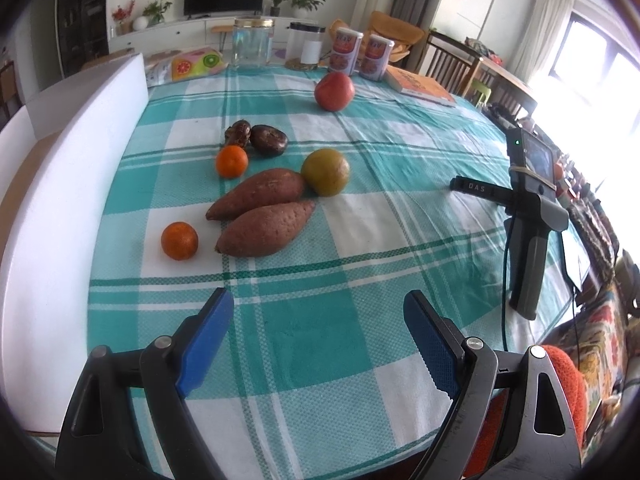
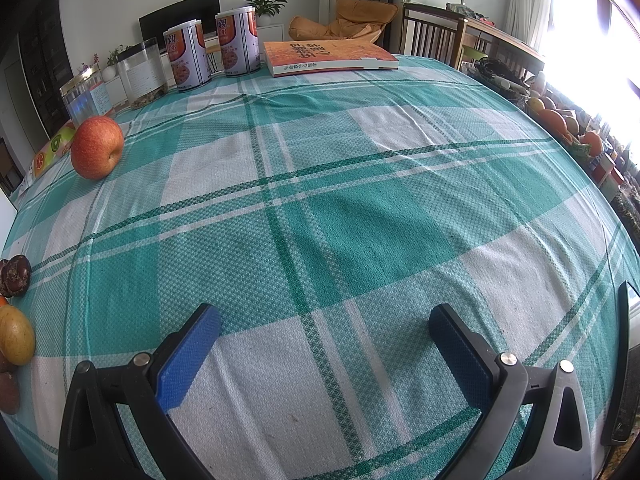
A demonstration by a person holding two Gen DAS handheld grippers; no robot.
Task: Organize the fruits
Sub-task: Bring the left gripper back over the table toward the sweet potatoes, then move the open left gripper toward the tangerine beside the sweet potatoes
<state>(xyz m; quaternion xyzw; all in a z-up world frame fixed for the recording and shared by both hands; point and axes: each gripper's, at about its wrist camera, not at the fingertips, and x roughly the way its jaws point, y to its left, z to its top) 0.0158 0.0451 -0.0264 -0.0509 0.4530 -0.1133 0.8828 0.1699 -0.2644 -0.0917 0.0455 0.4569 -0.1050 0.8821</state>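
Observation:
On the green checked tablecloth in the left wrist view lie two sweet potatoes, two small oranges, a green-yellow citrus, two dark brown fruits and a red apple. My left gripper is open and empty, near the front edge, short of the produce. My right gripper is open and empty over bare cloth; its body stands at the right in the left wrist view. The apple lies far left of it.
A white box wall runs along the table's left side. At the back stand a glass jar, a clear canister, two cans and an orange book. Chairs and a fruit bowl are at the right.

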